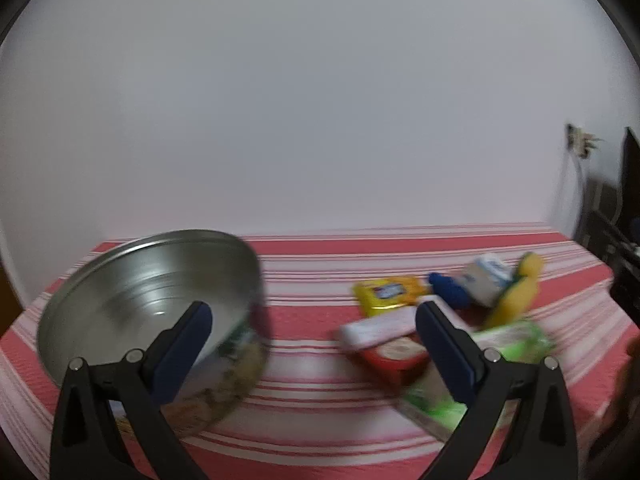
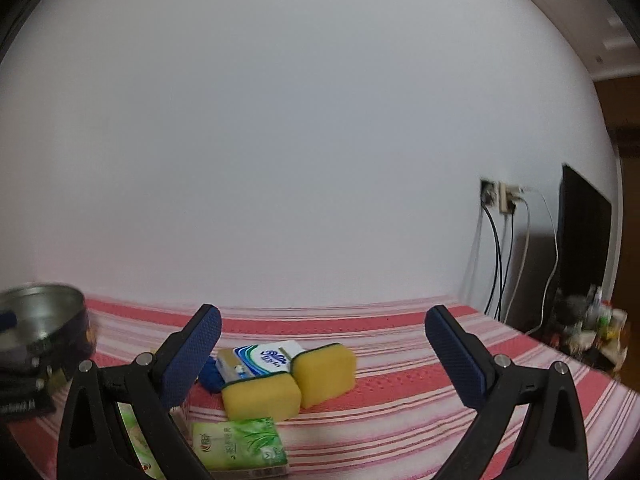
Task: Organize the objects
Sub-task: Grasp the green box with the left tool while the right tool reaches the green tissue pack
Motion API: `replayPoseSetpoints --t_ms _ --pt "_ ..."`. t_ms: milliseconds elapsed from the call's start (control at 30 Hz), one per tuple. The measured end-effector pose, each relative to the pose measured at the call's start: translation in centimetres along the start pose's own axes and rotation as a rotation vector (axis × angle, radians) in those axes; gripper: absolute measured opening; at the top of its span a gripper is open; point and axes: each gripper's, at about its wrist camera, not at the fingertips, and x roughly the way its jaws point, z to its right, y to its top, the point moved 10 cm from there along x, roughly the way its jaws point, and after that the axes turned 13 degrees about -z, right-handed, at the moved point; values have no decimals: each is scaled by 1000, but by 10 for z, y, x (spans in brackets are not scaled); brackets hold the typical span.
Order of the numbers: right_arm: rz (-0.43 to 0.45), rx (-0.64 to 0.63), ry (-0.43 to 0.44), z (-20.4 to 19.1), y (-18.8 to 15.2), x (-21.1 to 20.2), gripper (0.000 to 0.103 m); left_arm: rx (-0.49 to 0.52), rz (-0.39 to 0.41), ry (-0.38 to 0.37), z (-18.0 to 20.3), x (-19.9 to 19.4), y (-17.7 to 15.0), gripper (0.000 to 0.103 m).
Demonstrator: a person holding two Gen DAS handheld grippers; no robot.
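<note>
Red-striped cloth (image 2: pixel 400 396) covered the table. Both grippers, left (image 1: pixel 314 316) and right (image 2: pixel 323 322), gaped wide, holding nothing. Nearest sat a green tissue pack (image 2: pixel 240 444), then yellow sponges (image 2: pixel 262 397) (slightly blurry), with a metal bowl (image 1: pixel 148 300) far left.

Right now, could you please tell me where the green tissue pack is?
In the right wrist view, the green tissue pack lies low and left of centre on the striped cloth, just in front of the nearer yellow sponge.
</note>
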Motion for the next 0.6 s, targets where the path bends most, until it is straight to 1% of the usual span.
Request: replayPoseSetpoints --t_ms 67,133,167,233,300,333,367,400,433,467,500,533,600 --pt "-10 18 1 6 0 3 103 24 10 -74 16 -8 -1 103" --pt "-33 24 -23 10 -1 8 103 72 -1 -139 39 -14 -5 103" --pt "-43 29 -40 14 -4 13 103 102 -8 -150 52 -14 -6 103" --pt "-56 58 -55 25 -6 17 103 158 -31 -148 78 -13 -8 103" --pt "-60 98 -55 36 -5 21 103 179 -61 -165 93 -9 -11 103" --pt "-63 114 -56 40 -5 21 103 181 -85 -157 98 -3 -12 103" --pt "-65 123 -57 43 -6 20 103 186 -128 -143 105 7 -14 103" --pt "-76 143 -56 49 -7 23 103 192 -158 -132 109 13 -17 99" --pt "-85 152 -53 50 -7 21 103 198 -185 -118 112 19 -21 92" --pt "-96 165 -47 54 -8 24 103 205 -226 -92 115 30 -25 88" --pt "-110 180 -39 57 -10 26 103 204 -254 -89 113 33 -31 83" --pt "-117 185 -36 52 -12 24 103 201 -282 -96 112 36 -34 77" --pt "-138 197 -24 53 -14 27 103 165 -309 -118 107 40 -38 71"
